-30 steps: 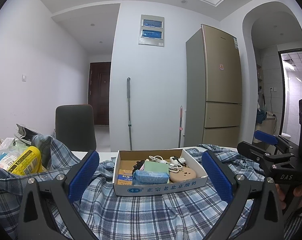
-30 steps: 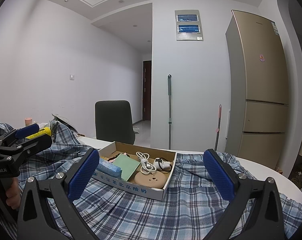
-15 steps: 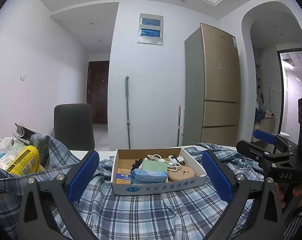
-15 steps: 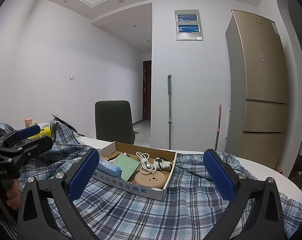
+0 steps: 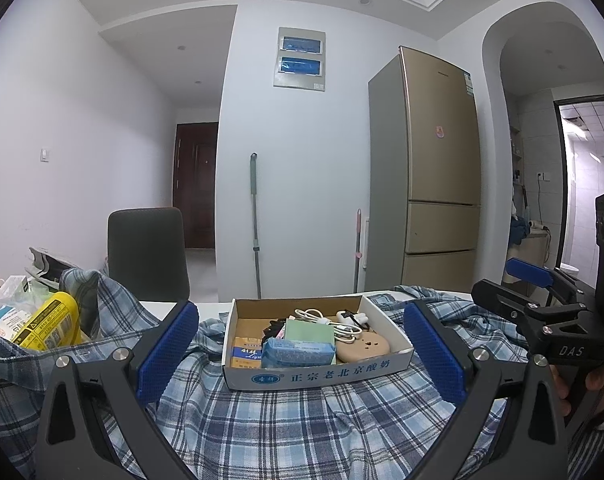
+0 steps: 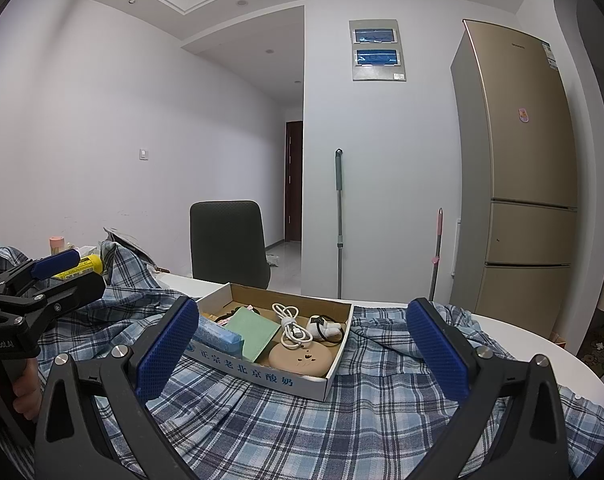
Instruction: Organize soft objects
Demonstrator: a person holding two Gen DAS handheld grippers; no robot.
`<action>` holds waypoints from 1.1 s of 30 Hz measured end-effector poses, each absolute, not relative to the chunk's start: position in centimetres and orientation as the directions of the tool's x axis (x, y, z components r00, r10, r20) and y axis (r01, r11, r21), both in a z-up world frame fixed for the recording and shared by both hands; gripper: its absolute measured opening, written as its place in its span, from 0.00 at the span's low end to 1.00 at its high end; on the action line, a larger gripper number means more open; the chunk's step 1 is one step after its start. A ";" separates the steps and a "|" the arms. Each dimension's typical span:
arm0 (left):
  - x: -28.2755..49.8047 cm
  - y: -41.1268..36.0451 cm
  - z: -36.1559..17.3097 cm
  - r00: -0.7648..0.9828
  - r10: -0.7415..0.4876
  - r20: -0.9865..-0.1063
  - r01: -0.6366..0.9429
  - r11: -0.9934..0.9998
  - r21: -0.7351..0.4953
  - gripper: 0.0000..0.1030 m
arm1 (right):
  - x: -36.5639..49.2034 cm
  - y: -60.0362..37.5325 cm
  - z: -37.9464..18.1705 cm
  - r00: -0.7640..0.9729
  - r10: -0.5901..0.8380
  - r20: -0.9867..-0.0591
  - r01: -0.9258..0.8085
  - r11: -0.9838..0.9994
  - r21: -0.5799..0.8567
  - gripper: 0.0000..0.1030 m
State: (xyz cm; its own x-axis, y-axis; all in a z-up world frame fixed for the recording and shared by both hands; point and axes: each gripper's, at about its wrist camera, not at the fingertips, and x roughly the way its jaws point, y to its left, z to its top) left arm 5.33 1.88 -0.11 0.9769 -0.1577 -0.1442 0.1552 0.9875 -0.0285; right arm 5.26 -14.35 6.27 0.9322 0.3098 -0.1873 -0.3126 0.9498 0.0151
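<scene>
A blue plaid shirt (image 5: 285, 428) lies spread over the white table and also shows in the right wrist view (image 6: 342, 428). A shallow cardboard box (image 5: 318, 374) rests on the shirt, also seen in the right wrist view (image 6: 261, 372), holding a tissue pack (image 5: 297, 352), a green pad, white cables and a tan round item (image 6: 302, 356). My left gripper (image 5: 299, 352) is open and empty, just before the box. My right gripper (image 6: 302, 354) is open and empty, also facing the box. Each gripper shows at the edge of the other's view.
A yellow bag (image 5: 49, 324) and other packets lie at the table's left. A dark chair (image 5: 147, 252) stands behind the table. A gold fridge (image 5: 438, 176) and a mop stand at the far wall. The white table edge (image 6: 542, 344) curves at the right.
The left gripper has drifted slightly, so the box sits a little lower and nearer in its view. The right gripper has hardly moved.
</scene>
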 end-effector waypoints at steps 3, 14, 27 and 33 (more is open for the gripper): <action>5.4 2.0 -0.1 0.977 -0.158 -0.146 0.155 0.987 -0.032 1.00 | 5.3 -14.4 6.3 0.932 0.310 -0.186 -0.313 0.950 0.015 1.00; 5.6 1.9 -0.4 0.976 -0.161 -0.147 0.158 0.987 -0.031 1.00 | 5.3 -14.3 6.3 0.932 0.310 -0.187 -0.312 0.950 0.016 1.00; 5.5 2.0 -0.3 0.976 -0.160 -0.147 0.157 0.987 -0.033 1.00 | 5.4 -14.3 6.1 0.931 0.309 -0.192 -0.311 0.950 0.021 1.00; 5.5 2.0 -0.3 0.976 -0.160 -0.148 0.156 0.987 -0.034 1.00 | 5.4 -14.3 6.1 0.931 0.309 -0.192 -0.311 0.950 0.022 1.00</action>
State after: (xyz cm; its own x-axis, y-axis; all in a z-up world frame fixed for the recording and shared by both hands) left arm 5.47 1.99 -0.33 0.9761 -0.1596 -0.1476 0.1563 0.9871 -0.0335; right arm 5.41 -14.26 6.09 0.9314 0.3090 -0.1924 -0.3107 0.9502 0.0220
